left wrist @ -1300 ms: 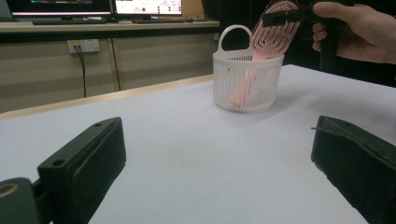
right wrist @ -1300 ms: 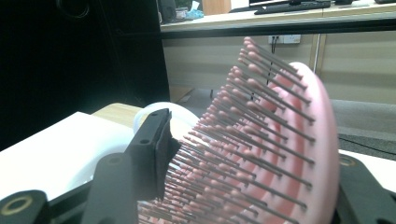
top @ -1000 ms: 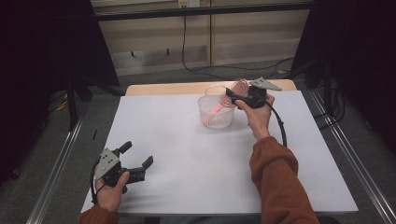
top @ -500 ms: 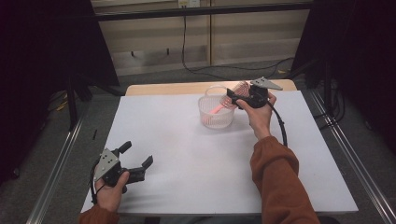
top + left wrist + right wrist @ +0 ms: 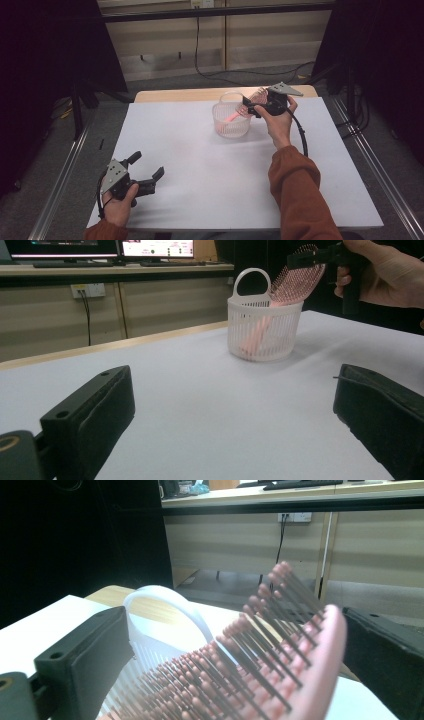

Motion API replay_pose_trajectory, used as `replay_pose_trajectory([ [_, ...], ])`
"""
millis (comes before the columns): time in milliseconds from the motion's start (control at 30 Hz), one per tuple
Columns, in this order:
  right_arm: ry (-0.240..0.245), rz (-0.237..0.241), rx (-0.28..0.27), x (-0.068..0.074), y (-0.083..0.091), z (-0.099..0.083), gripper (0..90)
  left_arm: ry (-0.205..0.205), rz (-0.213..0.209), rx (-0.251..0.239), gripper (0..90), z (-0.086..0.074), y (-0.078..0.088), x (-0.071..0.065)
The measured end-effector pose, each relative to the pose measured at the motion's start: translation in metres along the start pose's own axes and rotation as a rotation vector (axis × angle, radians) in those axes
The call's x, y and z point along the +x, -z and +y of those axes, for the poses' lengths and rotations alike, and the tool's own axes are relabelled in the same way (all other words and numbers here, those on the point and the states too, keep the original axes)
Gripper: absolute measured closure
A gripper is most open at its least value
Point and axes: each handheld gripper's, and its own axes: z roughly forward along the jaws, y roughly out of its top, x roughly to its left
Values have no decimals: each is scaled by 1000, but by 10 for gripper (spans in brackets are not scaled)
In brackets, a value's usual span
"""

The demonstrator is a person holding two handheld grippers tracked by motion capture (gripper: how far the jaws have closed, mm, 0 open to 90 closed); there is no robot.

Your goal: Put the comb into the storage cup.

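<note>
The pink hairbrush (image 5: 239, 114), bristled head uppermost, stood handle-down in the white slatted basket (image 5: 230, 120) near the counter's far edge. The right gripper (image 5: 252, 103) had just been opening, its jaws flanking the head. The left gripper (image 5: 148, 172) stood open.

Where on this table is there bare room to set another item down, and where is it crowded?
Free: the white tabletop between the left gripper at the near left and the basket, and the near right beside the sleeve. Crowded: the far middle, where the pink hairbrush leans in the basket under the right gripper, its jaws just opened.
</note>
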Motion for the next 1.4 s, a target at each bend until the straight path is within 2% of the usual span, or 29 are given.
replay_pose_trajectory([
  [767, 35, -6, -27, -1, 8, 8, 7, 2, 13, -4, 32, 0, -1, 1],
  [967, 50, -7, -36, 3, 12, 12, 13, 10, 13, -8, 32, 0, -1, 2],
  [1300, 42, -11, -70, 6, 20, 20, 8, -2, 11, 0, 31, 0, 0, 1],
  [1400, 46, -15, -64, 6, 23, 21, 1, 12, 12, -7, 31, 0, 1, 0],
])
